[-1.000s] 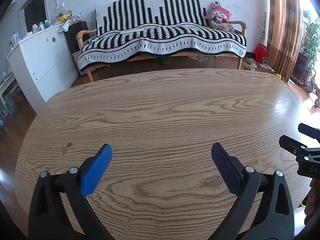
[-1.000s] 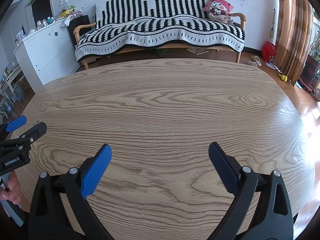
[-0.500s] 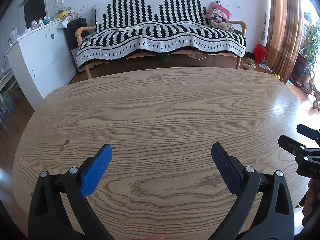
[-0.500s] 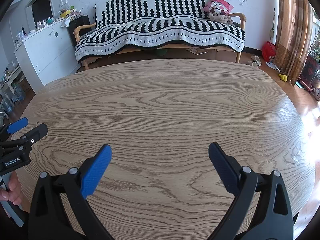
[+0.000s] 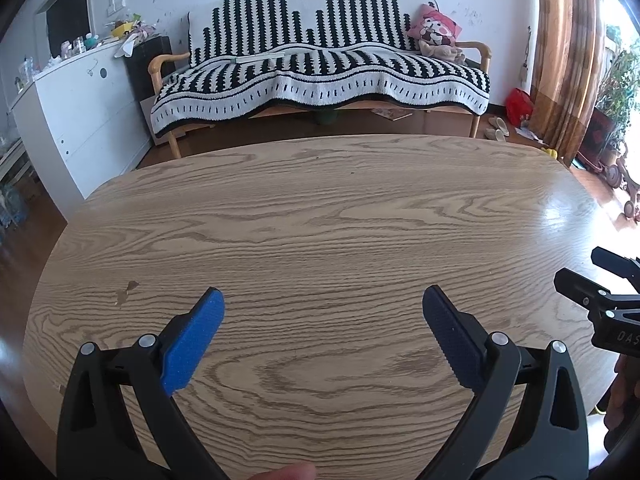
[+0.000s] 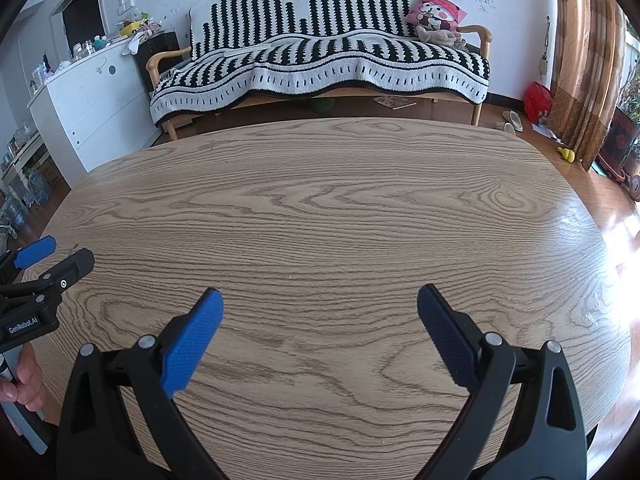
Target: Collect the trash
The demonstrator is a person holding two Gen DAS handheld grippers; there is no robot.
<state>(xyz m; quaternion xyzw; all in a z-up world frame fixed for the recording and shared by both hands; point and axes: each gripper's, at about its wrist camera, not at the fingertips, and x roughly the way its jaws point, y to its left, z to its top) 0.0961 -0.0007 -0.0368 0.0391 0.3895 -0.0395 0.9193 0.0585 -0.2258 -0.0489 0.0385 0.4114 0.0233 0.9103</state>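
Both views look across an oval wooden table [image 5: 320, 216] [image 6: 328, 208] with no trash lying on its top. My left gripper [image 5: 322, 300] hovers open over the near part of the table, nothing between its blue pads. My right gripper [image 6: 318, 300] is likewise open and holds nothing. In the left wrist view the right gripper [image 5: 596, 276] shows at the right edge. In the right wrist view the left gripper [image 6: 54, 254] shows at the left edge, held by a hand [image 6: 24, 376]. A small brown stain [image 5: 127, 291] marks the wood at the left.
Behind the table stands a sofa [image 5: 320, 76] under a black-and-white striped blanket, with a pink cushion [image 5: 440, 30]. A white cabinet [image 5: 76, 108] with clutter on top is at the left. A red bag [image 5: 519, 106], slippers and curtains [image 5: 564, 56] are at the right.
The left wrist view has drifted slightly, so the table sits a little lower and more of the far floor shows. Both grippers stay open; the right wrist view is nearly unchanged.
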